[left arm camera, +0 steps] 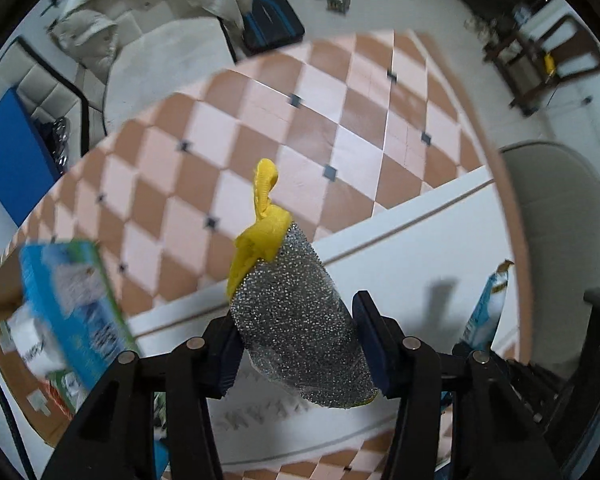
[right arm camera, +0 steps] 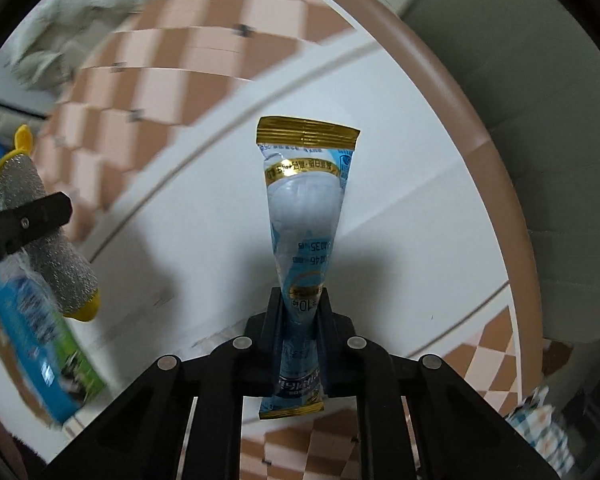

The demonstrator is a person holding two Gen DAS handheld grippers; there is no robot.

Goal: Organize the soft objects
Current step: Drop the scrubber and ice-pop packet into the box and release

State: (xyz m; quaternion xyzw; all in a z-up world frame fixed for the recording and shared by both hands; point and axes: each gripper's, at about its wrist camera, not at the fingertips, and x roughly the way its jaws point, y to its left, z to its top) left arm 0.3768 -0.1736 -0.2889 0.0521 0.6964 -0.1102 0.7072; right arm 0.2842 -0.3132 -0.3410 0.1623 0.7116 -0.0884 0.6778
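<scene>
Risk, sponge: possible slip from the left gripper point(left arm camera: 298, 350), because the sponge point(left arm camera: 296, 316) is soft and held only at its lower part, with the long yellow end free.
Risk, packet: possible bending or sliding of the packet point(right arm camera: 306, 216), because the grip sits low and narrow and the tall upper part stands unsupported.
Risk, collision: both grippers close together above the table; a careless swing could knock sponge against packet, or hit the blue box point(left arm camera: 74, 312).
Left gripper pose: raised above the table point(left arm camera: 260, 120), pointing forward and downward over the white mat point(left arm camera: 412, 248); closed around the silver sponge with yellow trim.
Right gripper pose: right gripper point(right arm camera: 300, 314) held over the white mat near the right edge of the table, fingers pinched tight on the light-blue packet with gold top.
Sponge place: in the air, not touching the table.
Packet place: in the air, upright between the fingers.
Blue box place: near the left edge of the table, blurred.
</scene>
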